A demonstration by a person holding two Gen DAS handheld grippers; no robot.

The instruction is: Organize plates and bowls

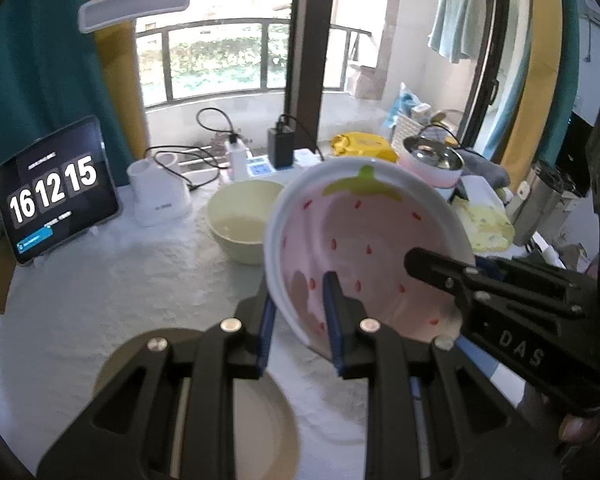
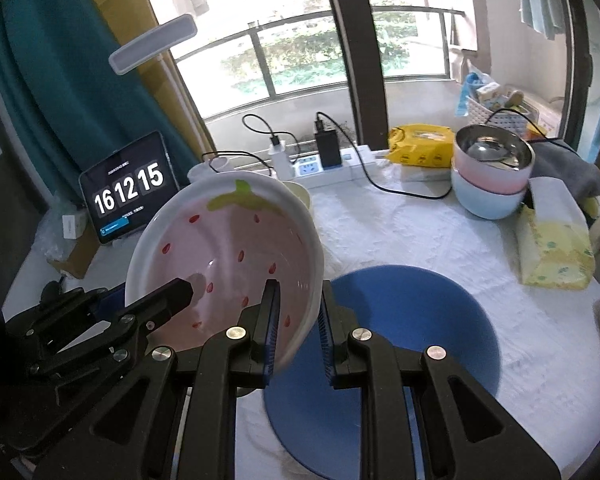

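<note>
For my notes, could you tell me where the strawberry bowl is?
The strawberry bowl hangs tilted above the table, pinched between both tongs, with the blue plate just right of it.

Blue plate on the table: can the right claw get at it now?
Probably not yet: the right claw is clamped on the rim of the pink strawberry-print bowl, shared with the left claw. The round blue plate lies unobstructed below.

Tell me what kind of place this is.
Probably a home room beside a balcony: a cloth-covered table with bowls, a power strip with chargers, and a railing outside the window.
</note>
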